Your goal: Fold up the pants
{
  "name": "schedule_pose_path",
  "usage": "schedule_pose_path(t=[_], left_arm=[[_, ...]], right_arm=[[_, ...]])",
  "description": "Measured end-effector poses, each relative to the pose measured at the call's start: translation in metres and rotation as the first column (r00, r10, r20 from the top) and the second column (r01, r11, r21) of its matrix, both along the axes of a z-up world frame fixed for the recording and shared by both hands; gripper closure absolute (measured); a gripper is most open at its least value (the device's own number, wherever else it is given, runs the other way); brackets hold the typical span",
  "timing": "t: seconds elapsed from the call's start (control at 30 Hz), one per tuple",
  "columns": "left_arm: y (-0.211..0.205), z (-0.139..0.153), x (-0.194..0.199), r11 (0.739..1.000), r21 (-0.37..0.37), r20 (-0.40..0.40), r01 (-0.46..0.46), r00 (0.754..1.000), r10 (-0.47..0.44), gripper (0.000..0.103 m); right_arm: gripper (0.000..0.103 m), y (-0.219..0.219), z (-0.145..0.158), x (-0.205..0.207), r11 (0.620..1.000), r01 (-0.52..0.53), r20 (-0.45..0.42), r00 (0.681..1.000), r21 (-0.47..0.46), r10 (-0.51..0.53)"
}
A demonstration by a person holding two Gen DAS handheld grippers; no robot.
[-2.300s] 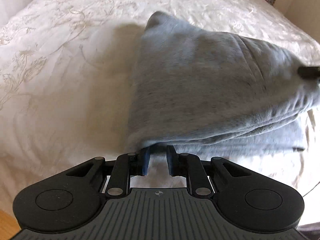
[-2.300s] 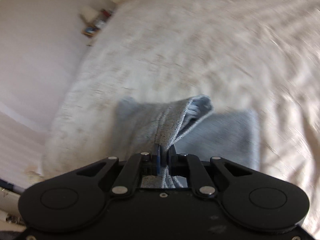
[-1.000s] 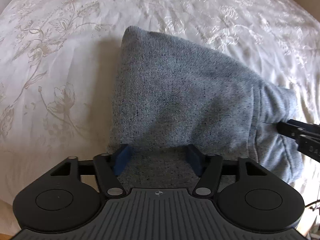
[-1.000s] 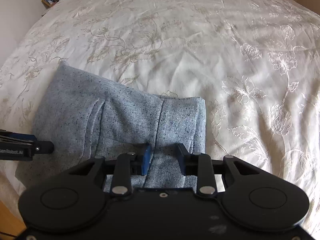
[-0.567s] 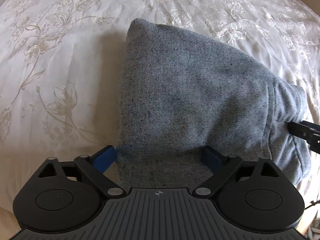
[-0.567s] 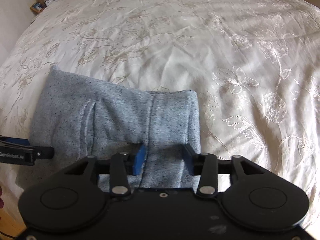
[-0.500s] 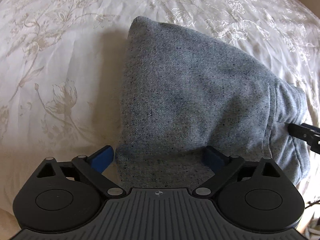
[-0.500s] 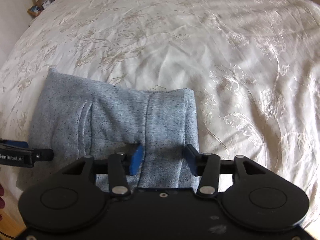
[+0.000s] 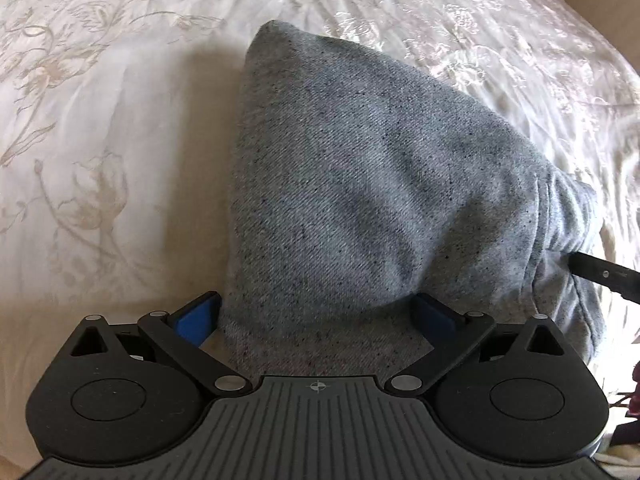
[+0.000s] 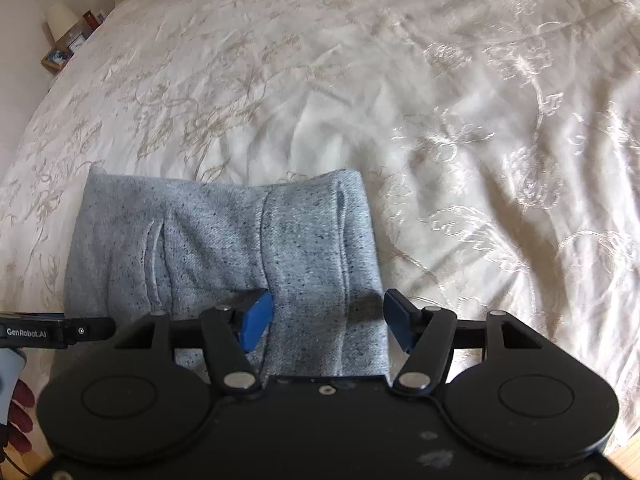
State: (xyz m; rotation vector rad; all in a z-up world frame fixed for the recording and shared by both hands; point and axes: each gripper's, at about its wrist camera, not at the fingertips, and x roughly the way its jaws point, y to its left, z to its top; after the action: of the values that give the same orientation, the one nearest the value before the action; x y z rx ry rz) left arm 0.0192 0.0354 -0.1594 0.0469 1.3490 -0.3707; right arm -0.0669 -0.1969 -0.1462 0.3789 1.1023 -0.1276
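Fingers of left gripper (image 9: pixel 316 316) spread wide, jaws just been opening; near edge of folded grey pants (image 9: pixel 372 200) lies between blue pads (image 9: pixel 196 316), pads not pressing cloth. Right gripper (image 10: pixel 328 320) likewise wide apart, jaws just been opening, straddling right end of pants (image 10: pixel 224 252) with no grip. Pants rest folded in compact stack on white embroidered bedspread (image 10: pixel 400 80), near its front edge. Left gripper's finger shows at left edge of right wrist view. Lamp (image 10: pixel 60 20) far back left.
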Motion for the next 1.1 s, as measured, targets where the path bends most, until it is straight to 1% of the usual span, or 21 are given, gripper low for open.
schedule_pose_path(t=[0.03,0.17,0.23,0.3,0.37,0.47,0.57,0.63,0.67,0.7,0.73,0.77,0.8,0.83,0.87,0.93,1.03,1.1], left_arm=[[-0.001,-0.002,0.002,1.000,0.003,-0.005,-0.002,1.000,0.002,0.000],[-0.006,-0.009,0.010,1.000,-0.014,-0.014,0.010,1.000,-0.010,0.000],[-0.006,-0.014,0.011,0.999,-0.024,-0.016,0.020,1.000,-0.021,0.000],[-0.006,-0.017,0.014,0.999,-0.040,-0.019,0.026,0.999,-0.027,0.000],[-0.006,-0.019,0.018,0.998,-0.053,-0.019,0.033,0.999,-0.034,0.000],[-0.002,-0.019,0.016,0.997,-0.067,-0.010,0.040,0.999,-0.041,0.000],[0.004,-0.018,0.012,0.996,-0.090,0.001,0.021,1.000,-0.021,0.000],[0.008,-0.019,0.010,0.995,-0.100,-0.006,-0.002,1.000,0.001,0.000],[0.009,-0.018,0.011,0.995,-0.103,-0.015,-0.017,1.000,0.016,0.002],[0.010,-0.017,0.011,0.994,-0.104,-0.018,-0.030,0.999,0.029,0.007],[0.011,-0.014,0.009,0.992,-0.119,-0.014,-0.042,0.999,0.040,0.031],[0.014,-0.008,0.008,0.987,-0.151,-0.015,-0.051,0.999,0.049,0.058],[0.014,-0.001,0.005,0.984,-0.162,-0.015,-0.069,0.998,0.068,0.067],[0.013,0.006,0.000,0.986,-0.153,0.004,-0.074,0.997,0.076,0.078],[0.012,0.015,-0.005,0.988,-0.140,0.033,-0.071,0.997,0.077,0.083],[0.014,0.029,-0.013,0.987,-0.140,0.063,-0.083,0.994,0.093,0.086],[0.023,0.051,-0.018,0.982,-0.148,0.098,-0.120,0.986,0.135,0.086],[0.030,0.071,-0.014,0.982,-0.152,0.157,-0.113,0.978,0.137,0.086]], right_arm=[[0.037,-0.002,-0.001,-0.001,1.000,0.010,-0.002,1.000,0.005,-0.010],[0.036,-0.010,-0.013,0.001,0.996,0.043,-0.019,0.999,0.077,-0.041],[0.035,-0.018,-0.021,0.005,0.991,0.045,-0.025,0.999,0.129,-0.042],[0.032,-0.028,-0.032,0.007,0.974,0.059,-0.029,0.998,0.221,-0.054],[0.031,-0.036,-0.040,0.008,0.957,0.064,-0.026,0.998,0.282,-0.059],[0.030,-0.043,-0.047,0.008,0.944,0.043,-0.010,0.999,0.329,-0.042],[0.031,-0.047,-0.049,0.007,0.928,0.043,-0.011,0.999,0.369,-0.042],[0.036,-0.046,-0.048,0.009,0.921,0.043,-0.029,0.999,0.388,-0.035],[0.046,-0.041,-0.046,0.011,0.917,0.031,-0.027,0.999,0.397,-0.022],[0.062,-0.038,-0.043,0.014,0.915,0.005,-0.013,1.000,0.402,0.001],[0.066,-0.033,-0.037,0.014,0.924,-0.013,-0.002,1.000,0.382,0.015],[0.073,-0.028,-0.030,0.014,0.934,-0.021,0.004,1.000,0.358,0.021],[0.077,-0.025,-0.023,0.014,0.936,-0.026,0.016,1.000,0.351,0.022],[0.078,-0.026,-0.017,0.011,0.935,-0.027,0.029,0.999,0.353,0.018],[0.080,-0.025,-0.008,0.007,0.937,-0.026,0.047,0.999,0.349,0.010],[0.081,-0.017,0.013,0.002,0.946,-0.048,0.083,0.996,0.321,0.022],[0.082,-0.004,0.044,0.000,0.955,-0.104,0.138,0.988,0.279,0.067],[0.082,0.001,0.062,0.005,0.956,-0.133,0.174,0.981,0.262,0.089]])
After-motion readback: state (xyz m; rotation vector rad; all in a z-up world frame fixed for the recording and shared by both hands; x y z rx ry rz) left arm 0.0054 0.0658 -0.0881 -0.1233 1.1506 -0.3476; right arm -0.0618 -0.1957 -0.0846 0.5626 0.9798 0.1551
